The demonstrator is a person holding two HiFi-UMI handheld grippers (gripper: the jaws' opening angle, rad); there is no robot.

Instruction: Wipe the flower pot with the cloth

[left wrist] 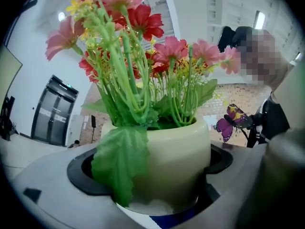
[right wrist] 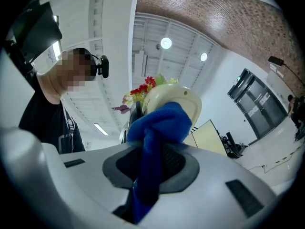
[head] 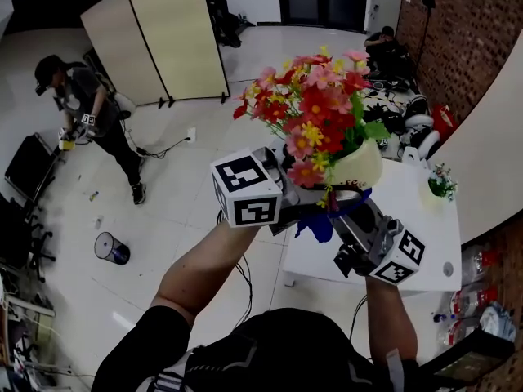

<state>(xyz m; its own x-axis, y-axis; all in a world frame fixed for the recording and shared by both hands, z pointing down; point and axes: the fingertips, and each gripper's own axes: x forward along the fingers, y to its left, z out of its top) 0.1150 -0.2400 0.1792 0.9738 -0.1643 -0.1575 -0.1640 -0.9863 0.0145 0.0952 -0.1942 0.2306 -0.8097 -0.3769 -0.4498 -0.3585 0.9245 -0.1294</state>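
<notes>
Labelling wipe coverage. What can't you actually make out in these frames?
- Where the cloth meets the flower pot: in the right gripper view the bunched cloth covers the contact. In the head view the pot's underside faces away.
- Part of the pot wall: in the left gripper view a hanging leaf covers it.
- Dirt or wiped patches on the pot: too small in the head view.
- Small plant: too small in the head view for any detail.
</notes>
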